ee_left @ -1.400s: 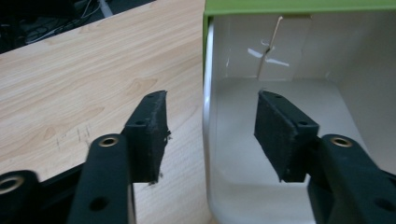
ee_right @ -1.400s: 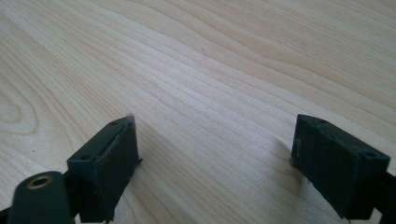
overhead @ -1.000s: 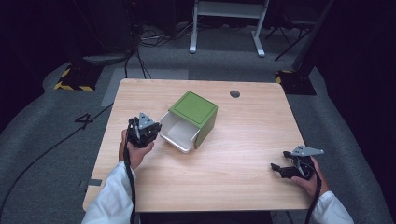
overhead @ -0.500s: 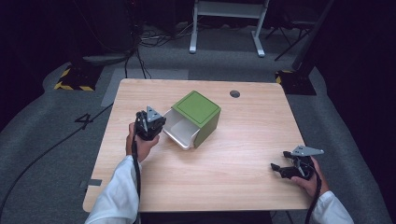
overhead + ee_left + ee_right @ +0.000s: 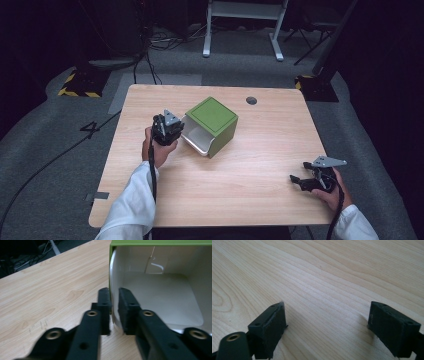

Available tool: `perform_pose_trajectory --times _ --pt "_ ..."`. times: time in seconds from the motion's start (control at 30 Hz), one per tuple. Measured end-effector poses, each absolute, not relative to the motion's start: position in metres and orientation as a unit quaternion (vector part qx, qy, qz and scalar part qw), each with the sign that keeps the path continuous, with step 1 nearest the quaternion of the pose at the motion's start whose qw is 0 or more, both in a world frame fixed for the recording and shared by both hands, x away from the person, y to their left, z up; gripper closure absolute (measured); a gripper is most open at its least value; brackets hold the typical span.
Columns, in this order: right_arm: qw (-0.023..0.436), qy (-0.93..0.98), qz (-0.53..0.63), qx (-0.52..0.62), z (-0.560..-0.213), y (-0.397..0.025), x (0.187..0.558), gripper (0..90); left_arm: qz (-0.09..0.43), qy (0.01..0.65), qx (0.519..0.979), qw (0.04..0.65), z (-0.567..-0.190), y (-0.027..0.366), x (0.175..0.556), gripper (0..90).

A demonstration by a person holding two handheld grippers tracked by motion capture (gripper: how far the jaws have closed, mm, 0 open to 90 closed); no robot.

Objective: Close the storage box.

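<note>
A green box (image 5: 212, 117) lies on its side at the middle of the wooden table (image 5: 250, 200), its white inside (image 5: 162, 287) open toward the left front. My left gripper (image 5: 176, 131) is at that open side. In the left gripper view its jaws (image 5: 114, 298) are shut on the box's left wall, one jaw outside and one inside. The box holds nothing that I can see. My right gripper (image 5: 299, 181) rests low near the table's right front corner. It stands open (image 5: 327, 322) over bare wood with nothing between its fingers.
A small dark round hole (image 5: 251, 100) sits in the tabletop behind the box. Beyond the table's far edge are grey floor, cables and a white metal frame (image 5: 242, 10). A yellow-black striped block (image 5: 79, 82) lies on the floor at the left.
My left gripper has moved right and forward to the box's open side and stands on its wall. The box has shifted slightly right and away. The right gripper has stayed put.
</note>
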State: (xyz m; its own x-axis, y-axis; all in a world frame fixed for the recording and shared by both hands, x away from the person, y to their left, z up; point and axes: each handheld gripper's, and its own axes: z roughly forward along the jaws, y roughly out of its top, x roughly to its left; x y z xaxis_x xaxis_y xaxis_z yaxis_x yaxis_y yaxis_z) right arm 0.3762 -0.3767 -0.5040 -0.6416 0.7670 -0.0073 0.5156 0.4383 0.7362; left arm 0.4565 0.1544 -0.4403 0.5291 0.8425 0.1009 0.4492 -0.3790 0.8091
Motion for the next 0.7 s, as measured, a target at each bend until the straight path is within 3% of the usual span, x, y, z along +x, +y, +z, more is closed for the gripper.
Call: perform_pose_trajectory --times 0.13,0.27,0.4,0.47,0.7 --pt "0.171 0.830 0.364 0.386 -0.504 -0.377 0.376 14.9 0.257 0.397 0.798 0.374 -0.435 0.161 0.448 66.0" --pt "0.172 0.830 0.364 0.386 -0.504 -0.377 0.376 14.9 0.250 0.386 0.813 0.357 -0.430 0.169 0.435 47.0" --pt "0.172 0.830 0.364 0.385 -0.504 -0.377 0.376 14.9 0.245 0.383 0.817 0.354 -0.429 0.180 0.421 38.5" --pt "0.172 0.830 0.364 0.386 -0.504 -0.377 0.376 14.9 0.244 0.382 0.822 0.345 -0.430 0.184 0.416 26.9" --pt "0.171 0.830 0.365 0.386 -0.504 -0.377 0.376 14.9 0.231 0.370 0.838 0.329 -0.441 0.203 0.395 18.7"
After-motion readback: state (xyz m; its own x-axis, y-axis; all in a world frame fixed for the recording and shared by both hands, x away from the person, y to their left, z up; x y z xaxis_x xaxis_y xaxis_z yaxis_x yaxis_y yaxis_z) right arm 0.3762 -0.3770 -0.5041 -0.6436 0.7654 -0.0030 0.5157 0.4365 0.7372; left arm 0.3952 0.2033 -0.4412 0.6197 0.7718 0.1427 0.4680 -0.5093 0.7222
